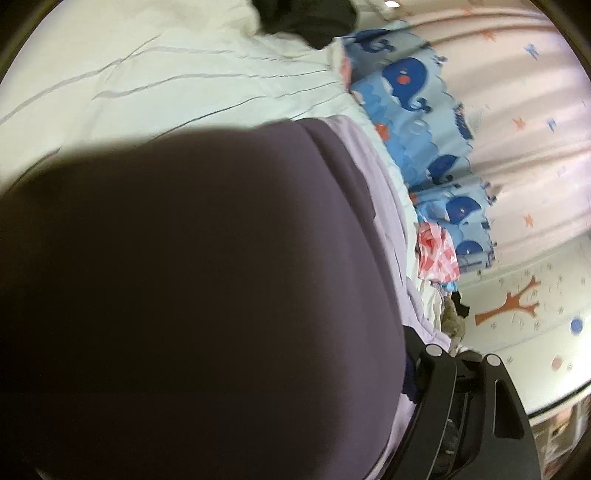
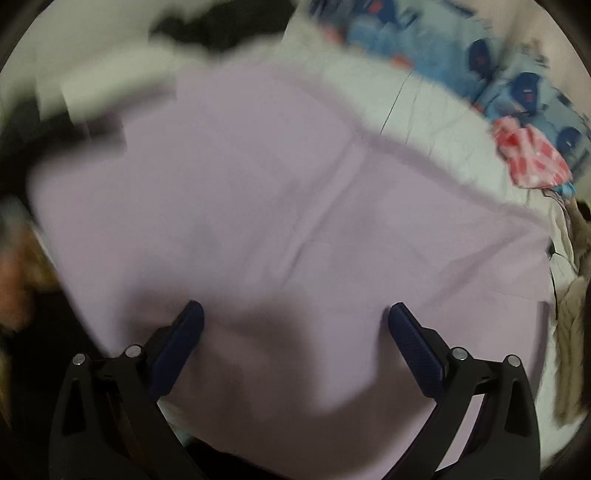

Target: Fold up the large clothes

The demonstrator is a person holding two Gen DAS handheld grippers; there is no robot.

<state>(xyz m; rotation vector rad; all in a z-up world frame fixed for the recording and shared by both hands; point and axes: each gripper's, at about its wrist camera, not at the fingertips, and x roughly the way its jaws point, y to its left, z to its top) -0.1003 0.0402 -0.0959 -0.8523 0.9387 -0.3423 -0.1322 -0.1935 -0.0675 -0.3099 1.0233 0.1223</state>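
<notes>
A large lilac garment lies spread flat on a white bed sheet. My right gripper hovers just above its near edge, jaws wide open and empty, blue pads apart. In the left wrist view the same lilac cloth drapes right over the lens and fills most of the frame in shadow. Only the right arm of my left gripper shows at the lower right, with the cloth running down against it; its fingertips are hidden by the cloth.
A blue whale-print quilt and a pink-and-white item lie along the bed's far side, also in the right wrist view. Dark clothing sits on the sheet. A beige heap lies at the right.
</notes>
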